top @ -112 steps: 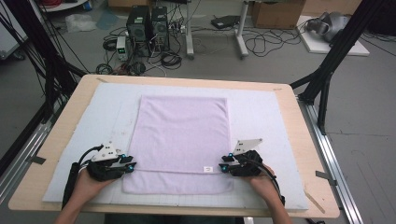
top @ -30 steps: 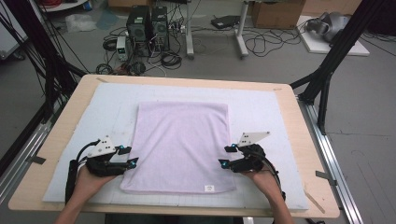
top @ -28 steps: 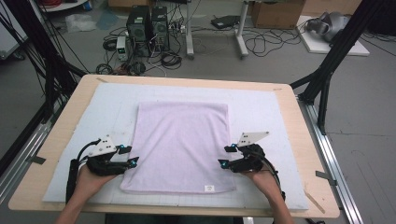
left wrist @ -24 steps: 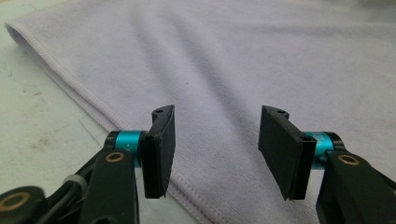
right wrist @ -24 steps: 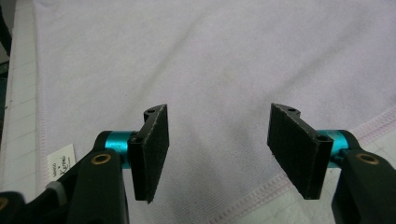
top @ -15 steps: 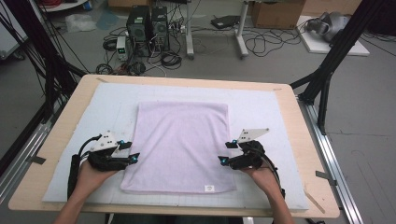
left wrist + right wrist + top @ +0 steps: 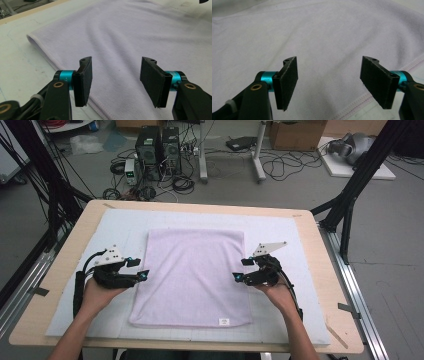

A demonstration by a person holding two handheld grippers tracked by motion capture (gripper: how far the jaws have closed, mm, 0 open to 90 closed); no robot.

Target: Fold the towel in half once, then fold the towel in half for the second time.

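**Both claws open over the towel**

The lilac towel [image 7: 192, 275] lies flat mid-table on the white mat [image 7: 305, 285]. My left gripper [image 7: 141, 268] and right gripper [image 7: 242, 270] have just been opening, nothing between them. Up close the hem [image 7: 362, 101] shows; its label [image 7: 224, 321] shows from above.

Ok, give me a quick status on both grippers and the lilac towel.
Left gripper open, jaws just opened, nothing between them. Right gripper likewise open, empty. Lilac terry towel flat on white mat, a gripper at each side edge. Nothing in the way.
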